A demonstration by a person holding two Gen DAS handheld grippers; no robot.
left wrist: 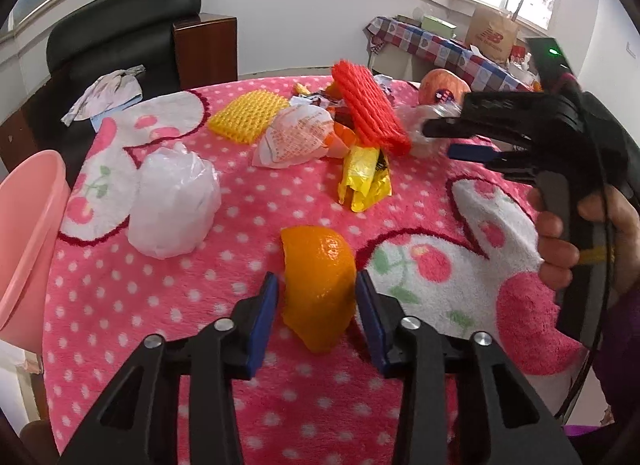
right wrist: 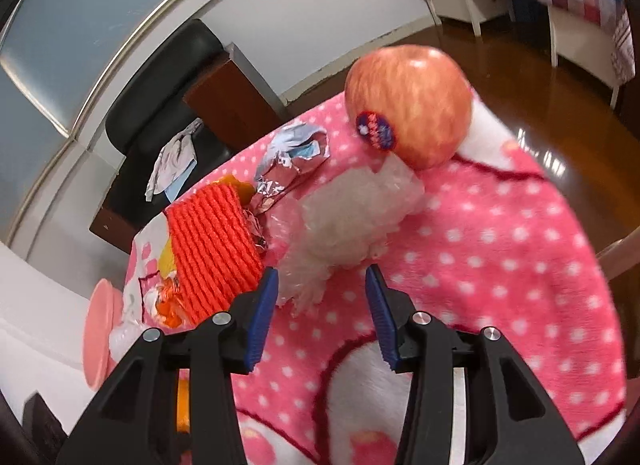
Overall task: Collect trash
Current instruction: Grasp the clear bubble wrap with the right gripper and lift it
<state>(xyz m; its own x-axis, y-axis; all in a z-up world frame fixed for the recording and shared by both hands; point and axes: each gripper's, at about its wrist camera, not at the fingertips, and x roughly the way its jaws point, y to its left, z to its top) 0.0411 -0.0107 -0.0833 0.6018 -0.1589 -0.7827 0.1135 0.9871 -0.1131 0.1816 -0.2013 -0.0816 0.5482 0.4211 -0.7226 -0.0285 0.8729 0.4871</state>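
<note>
Left tool: spread wide, blue pads either side of a curved piece of orange peel, not yet clamped on it. Peel glossy outside, thin, cupped, standing on edge on the pink polka-dot fleece cover of the bench, near the front edge. Best closed slowly, pads squared to the broad faces so the slick rind cannot squirt forward; likely to flex rather than resist, so a firm pinch low on the piece. Then a lift and swing left to the pale pink plastic bin, just beside the bench edge.

Right tool: also released, holding nothing, tips just short of a crumpled clear plastic wrap lying against a red-yellow apple with a round sticker. Worth keeping clear of the apple, probably no trash.

Elsewhere on the bench: orange-red foam fruit net, yellow foam net, white knotted plastic bag, yellow foil wrapper, all well apart from the peel.
</note>
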